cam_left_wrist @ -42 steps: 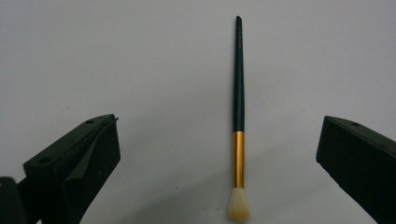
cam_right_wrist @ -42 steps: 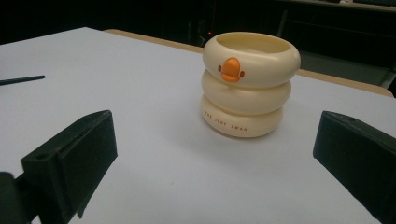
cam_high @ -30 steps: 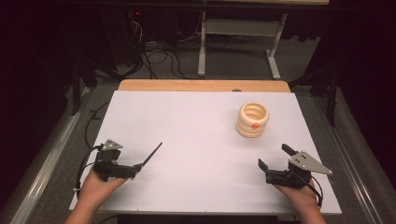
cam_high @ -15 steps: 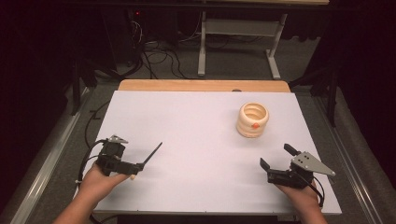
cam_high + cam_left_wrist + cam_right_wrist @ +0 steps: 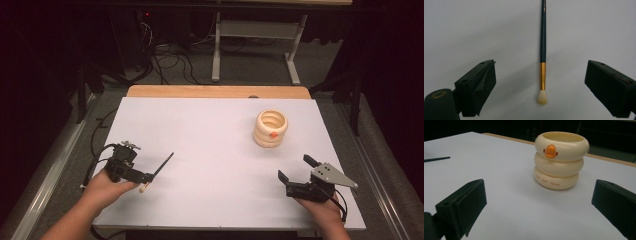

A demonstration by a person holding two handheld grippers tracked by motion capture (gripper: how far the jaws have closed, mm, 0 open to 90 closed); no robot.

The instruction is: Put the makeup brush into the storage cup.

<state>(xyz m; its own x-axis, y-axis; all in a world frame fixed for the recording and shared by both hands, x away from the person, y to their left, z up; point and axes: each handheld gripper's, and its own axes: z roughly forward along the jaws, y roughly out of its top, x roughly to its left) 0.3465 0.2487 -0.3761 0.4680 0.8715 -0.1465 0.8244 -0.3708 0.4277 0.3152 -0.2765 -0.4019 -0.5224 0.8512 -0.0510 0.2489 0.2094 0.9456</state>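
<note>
A thin brush (image 5: 543,50) with a dark handle, a gold ferrule and a pale tuft lies on the white table (image 5: 210,150) near the left front. My left gripper (image 5: 541,66) hovers over it, and its jaws have just been closing a little. They still stand wide apart, with the brush between them and untouched. In the high view the brush (image 5: 161,167) pokes out to the right of the left gripper (image 5: 144,178). A cream ring-stacked cup (image 5: 270,128) with an orange duck bill stands at the right. My right gripper (image 5: 295,168) is open and faces the cup (image 5: 560,160) from a short way off.
A wooden strip (image 5: 215,91) runs along the table's far edge. Beyond it, a desk frame (image 5: 250,45) and cables stand on the dark floor. The brush handle's tip (image 5: 436,159) also shows at the left in the right gripper view.
The left hand has lifted and shifted a little away from the near edge, toward the brush. The brush, the cup and the right gripper have stayed in place.
</note>
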